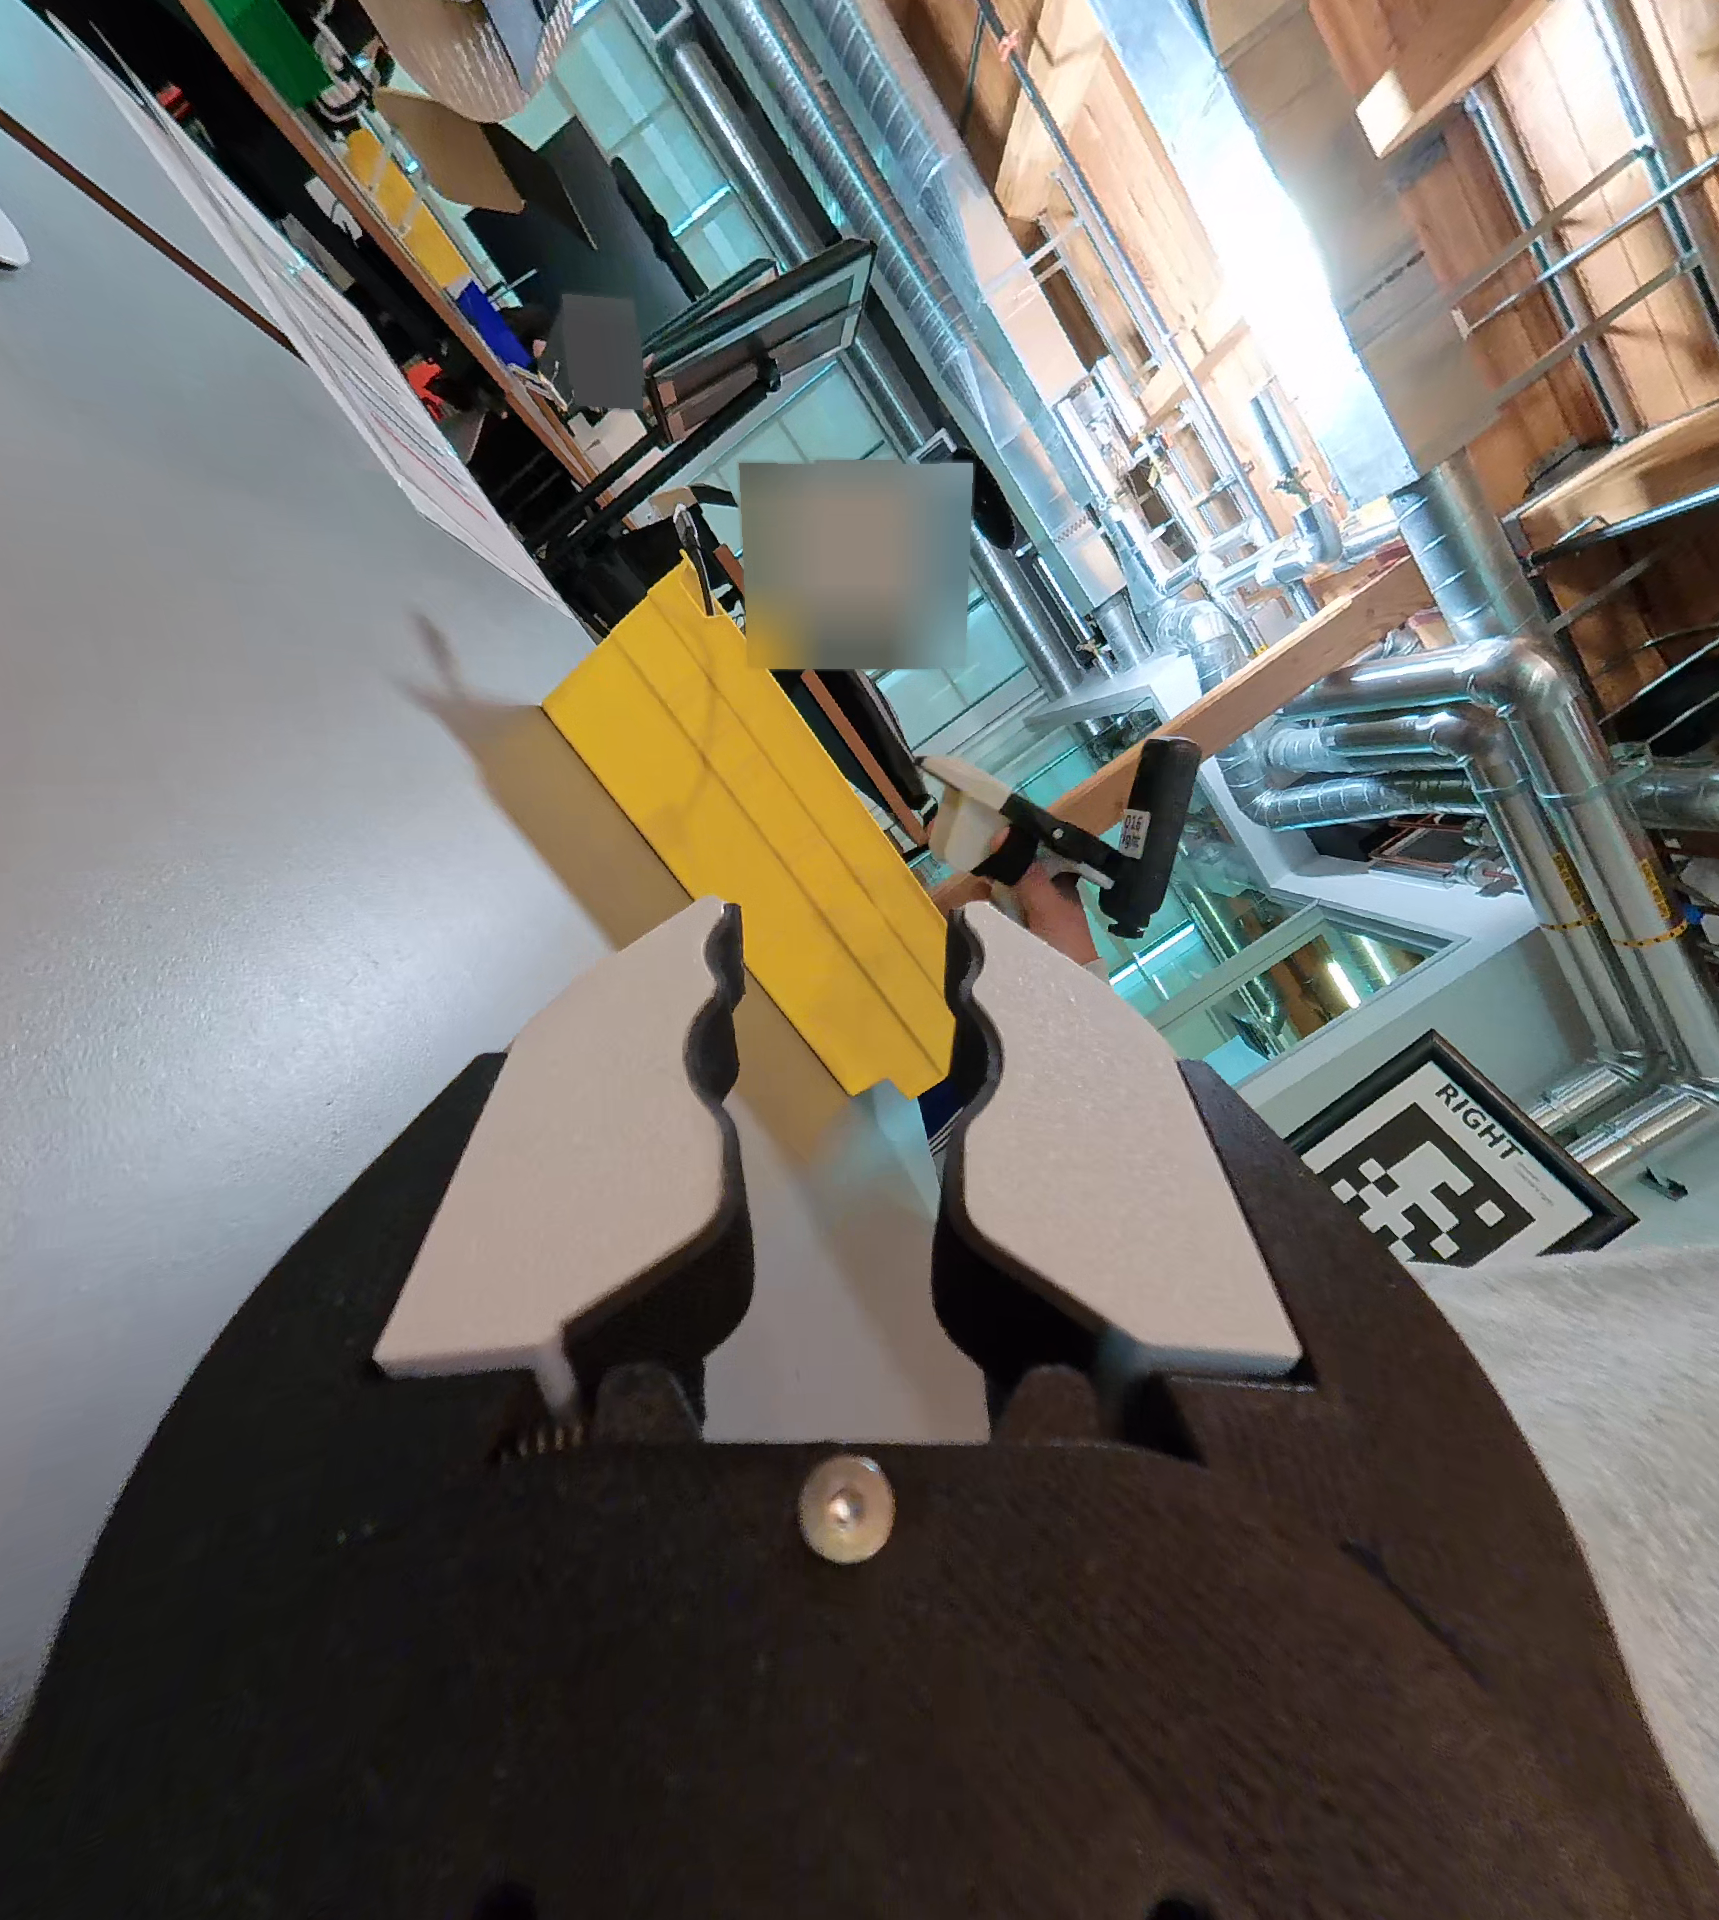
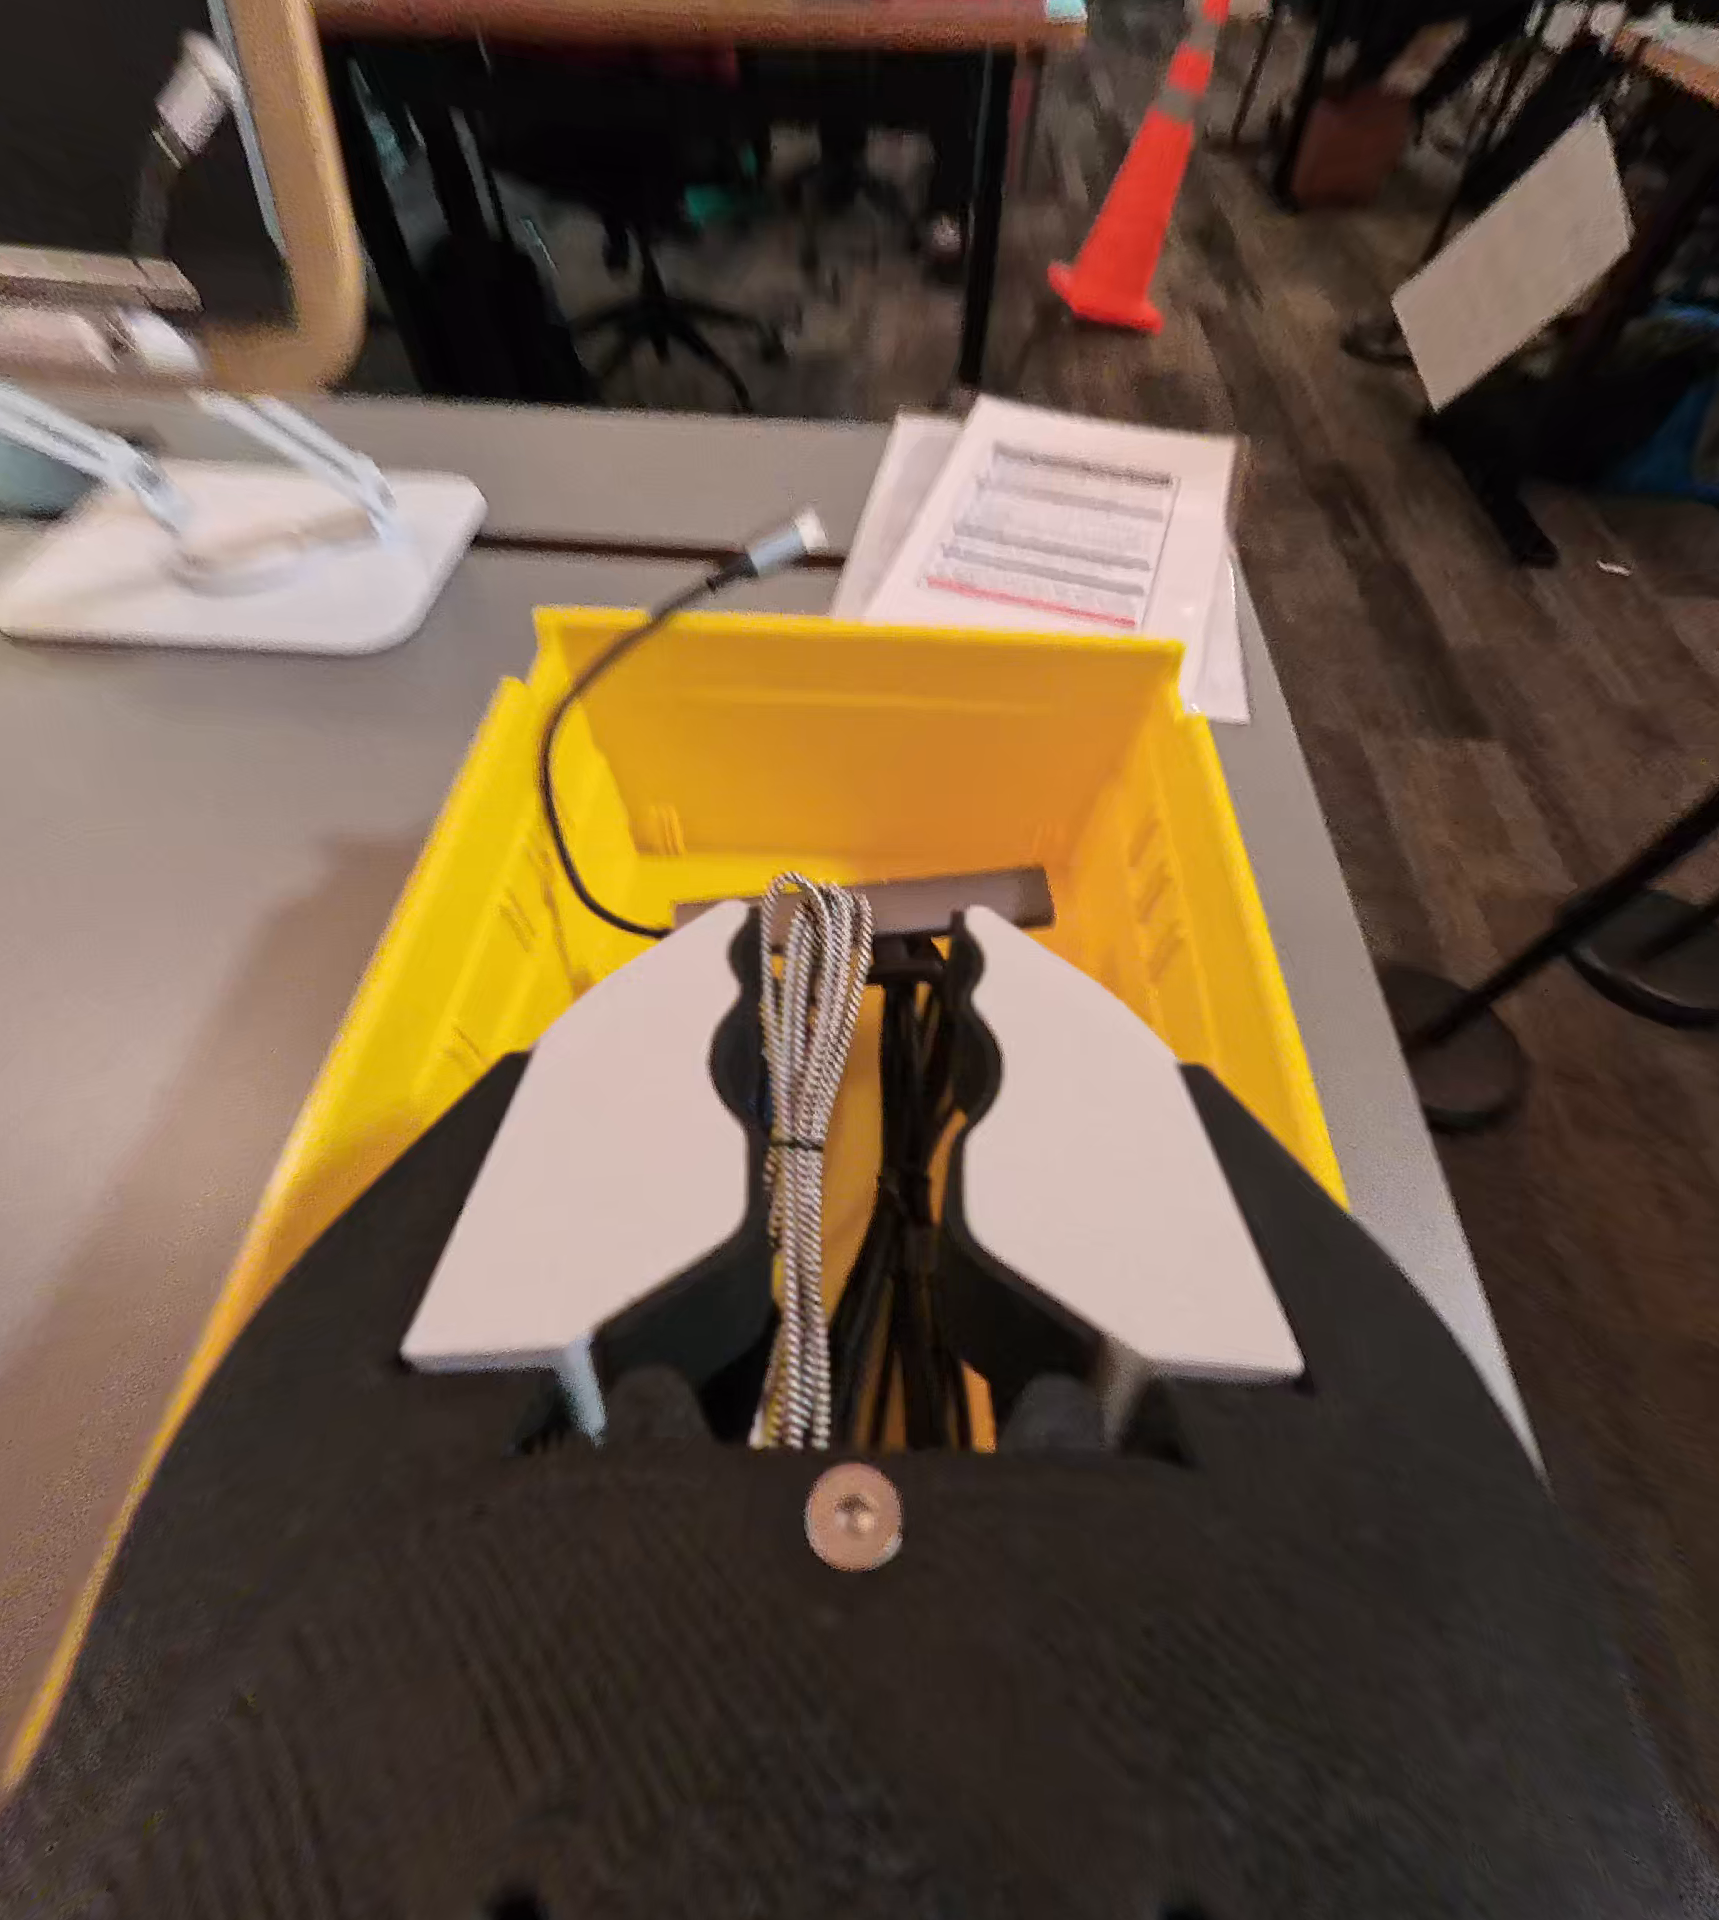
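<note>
Grey worktop (image 2: 159, 831) | your right tongs (image 2: 860, 920) gape over yellow bin (image 2: 834, 727), striped cable bundle (image 2: 808, 1039) between | left tongs (image 1: 839, 920) gape, empty, beside bin.

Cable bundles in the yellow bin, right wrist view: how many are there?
2. A black-and-white braided bundle lies left of a black bundle, both between the right gripper's open fingers inside the yellow bin. The gripper may hide others.

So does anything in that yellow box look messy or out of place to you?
One thing: a thin black cable climbs out of the yellow box and hangs over its back left corner, its metal plug sticking out above the grey table. The bundled cords lie inside.
</note>
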The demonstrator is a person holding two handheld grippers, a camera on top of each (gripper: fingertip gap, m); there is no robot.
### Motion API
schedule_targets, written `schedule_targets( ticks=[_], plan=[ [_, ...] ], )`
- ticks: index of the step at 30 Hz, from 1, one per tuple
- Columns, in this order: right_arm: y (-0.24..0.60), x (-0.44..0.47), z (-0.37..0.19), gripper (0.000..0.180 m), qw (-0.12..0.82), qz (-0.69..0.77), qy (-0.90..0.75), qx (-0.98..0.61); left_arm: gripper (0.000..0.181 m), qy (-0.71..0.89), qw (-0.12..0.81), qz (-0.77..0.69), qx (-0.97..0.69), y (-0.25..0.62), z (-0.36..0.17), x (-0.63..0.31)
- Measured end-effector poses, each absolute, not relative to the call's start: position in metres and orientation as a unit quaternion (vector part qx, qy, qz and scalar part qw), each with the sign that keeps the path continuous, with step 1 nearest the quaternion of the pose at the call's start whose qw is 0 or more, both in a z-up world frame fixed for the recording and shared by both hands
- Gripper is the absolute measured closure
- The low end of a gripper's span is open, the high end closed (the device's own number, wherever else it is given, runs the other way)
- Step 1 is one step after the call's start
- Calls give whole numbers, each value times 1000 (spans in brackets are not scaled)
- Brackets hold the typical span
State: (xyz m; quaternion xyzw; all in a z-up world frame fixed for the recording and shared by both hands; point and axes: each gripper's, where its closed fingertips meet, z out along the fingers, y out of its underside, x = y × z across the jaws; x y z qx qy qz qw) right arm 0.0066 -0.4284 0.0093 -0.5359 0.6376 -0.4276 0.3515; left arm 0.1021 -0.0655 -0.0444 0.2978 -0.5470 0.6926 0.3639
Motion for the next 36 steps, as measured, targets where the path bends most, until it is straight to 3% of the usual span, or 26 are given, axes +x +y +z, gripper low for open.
schedule_targets(
  ticks=[6,15,24,29,32,36],
  plan=[
    [-394,11,33,170,493,-379,614,-486,149,-554,330,707,289,-60,-39,98],
    [-361,-47,-4,180,416,-468,590,-509,155,-609,184,734,238,-37,-8,63],
    [-373,-77,-43,163,372,-426,641,-519,154,-594,75,749,284,26,8,55],
    [-372,-79,-36,163,376,-444,625,-520,146,-585,16,738,335,54,-1,67],
    [-374,-78,-38,163,377,-445,623,-521,128,-628,3,682,375,52,-33,82],
    [-380,-75,-40,164,381,-443,628,-515,118,-659,-30,657,364,44,-42,89]
  ],
)
